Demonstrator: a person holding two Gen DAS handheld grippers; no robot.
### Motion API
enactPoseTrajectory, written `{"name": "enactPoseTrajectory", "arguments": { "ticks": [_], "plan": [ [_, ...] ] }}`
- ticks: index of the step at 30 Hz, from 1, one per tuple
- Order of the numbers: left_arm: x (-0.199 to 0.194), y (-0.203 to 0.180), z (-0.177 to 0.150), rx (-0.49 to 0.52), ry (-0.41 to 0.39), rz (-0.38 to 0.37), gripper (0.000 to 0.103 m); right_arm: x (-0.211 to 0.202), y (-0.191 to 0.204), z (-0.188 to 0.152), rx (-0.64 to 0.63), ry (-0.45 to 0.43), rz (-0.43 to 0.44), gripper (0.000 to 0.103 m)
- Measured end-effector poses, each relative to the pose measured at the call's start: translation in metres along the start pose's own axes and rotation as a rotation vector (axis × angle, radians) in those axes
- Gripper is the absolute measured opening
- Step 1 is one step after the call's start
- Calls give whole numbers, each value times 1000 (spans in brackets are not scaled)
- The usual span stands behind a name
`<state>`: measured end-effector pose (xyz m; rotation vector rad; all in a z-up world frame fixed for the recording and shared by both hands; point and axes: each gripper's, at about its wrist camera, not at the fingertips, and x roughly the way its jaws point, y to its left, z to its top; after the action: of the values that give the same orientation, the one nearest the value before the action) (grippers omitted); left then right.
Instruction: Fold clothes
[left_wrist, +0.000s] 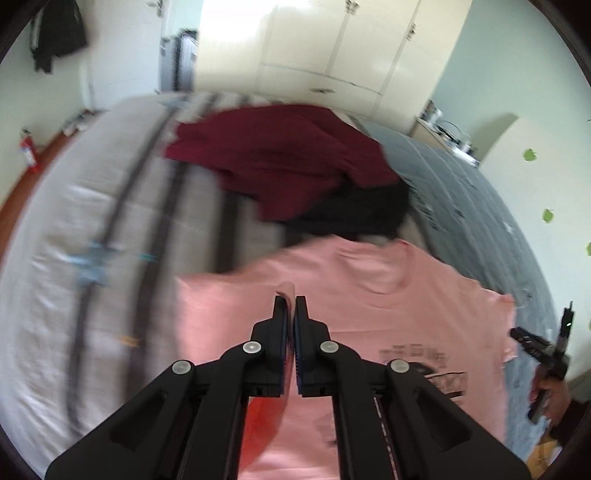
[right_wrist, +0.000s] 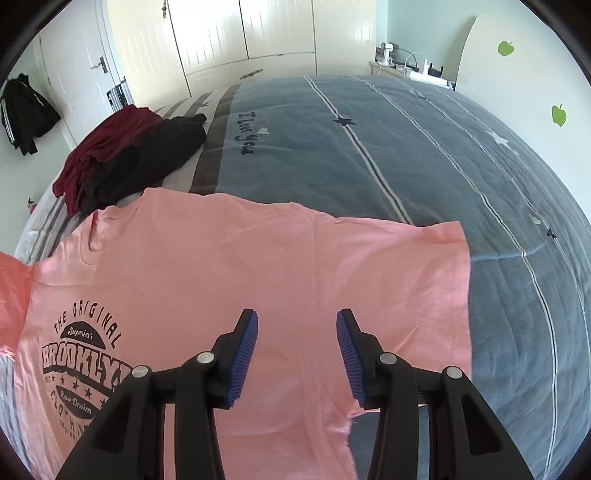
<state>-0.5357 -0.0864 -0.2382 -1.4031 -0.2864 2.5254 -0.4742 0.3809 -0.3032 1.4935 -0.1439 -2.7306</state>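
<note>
Bedroom with cream wardrobe doors behind, and your work lies on a wide bed under a grey-blue striped quilt (right_wrist: 369, 166). Spread face-up across its near side is the pink cotton T-shirt with a dark "Brooklyn" print (right_wrist: 207, 266), collar toward the far-left pile, one short sleeve lying flat to the right.

Your left claw (left_wrist: 291, 308) is pressed together, and a thin fold of the pink fabric shows pinched between its tips; that view is smeared by motion, so I take this to be the shirt's left sleeve or side edge, though I can't be sure which. In the right wrist view a lifted flap of pink at the far left agrees with that. Your right claw (right_wrist: 296, 345) is spread, hovering over the shirt near its right side, gripping nothing.

Judging by this, the first fold of the pink shirt has only begun: no crease is laid yet. A crumpled maroon garment (right_wrist: 99, 147) and a rumpled black garment (right_wrist: 155, 155) wait unfolded, heaped together beyond the collar.
</note>
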Motion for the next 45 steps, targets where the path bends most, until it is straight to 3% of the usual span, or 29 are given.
{"name": "enactPoseTrajectory", "arguments": {
  "ticks": [1, 2, 3, 5, 8, 11, 13, 16, 19, 22, 23, 24, 25, 27, 31, 36, 40, 42, 45],
  "plan": [
    [8, -7, -1, -15, 27, -20, 5, -1, -3, 0, 3, 2, 3, 41],
    [17, -17, -4, -31, 61, -54, 13, -1, -6, 0, 5, 4, 3, 41],
    [26, -28, -7, -46, 95, -91, 30, -1, -10, -1, 7, 5, 5, 41],
    [28, -38, -9, -49, 97, -121, 52, 0, -13, -2, 6, 12, 10, 41],
    [17, -26, -13, -44, 34, -84, 54, 2, -15, -8, -14, 20, 11, 41],
    [9, 3, -19, -39, 4, 11, 54, 5, -16, -14, -16, 31, 17, 41],
    [4, 39, -25, -75, 3, 118, 54, 6, -13, -18, -18, 39, 23, 41],
    [-4, 83, -36, -132, 7, 210, 54, 8, -4, -22, -25, 44, 32, 41],
    [0, 109, -46, -137, 26, 241, 54, 10, 7, -22, -34, 44, 35, 41],
    [8, 117, -51, -108, 34, 236, 54, 13, 18, -19, -41, 39, 35, 41],
    [13, 116, -51, -89, 31, 235, 49, 15, 22, -18, -41, 38, 33, 41],
    [19, 111, -48, -56, 22, 221, 30, 16, 25, -18, -41, 36, 31, 41],
    [24, 105, -45, -21, 11, 206, 21, 18, 28, -17, -40, 36, 30, 41],
    [41, 92, -37, 35, 13, 209, 13, 22, 33, -16, -32, 36, 26, 41],
    [77, 79, -17, 80, 34, 203, 11, 29, 38, -15, -24, 37, 16, 41],
    [117, 103, 2, 102, 90, 363, 11, 39, 35, -16, -16, 46, -2, 41],
    [117, 123, 10, 52, 73, 334, 12, 49, 33, -21, -9, 66, -11, 41],
    [100, 119, 14, 65, -3, 305, 12, 52, 32, -24, -9, 74, -13, 41],
    [69, 112, 6, 36, -34, 187, 12, 57, 31, -25, -8, 82, -14, 41]
  ]
}}
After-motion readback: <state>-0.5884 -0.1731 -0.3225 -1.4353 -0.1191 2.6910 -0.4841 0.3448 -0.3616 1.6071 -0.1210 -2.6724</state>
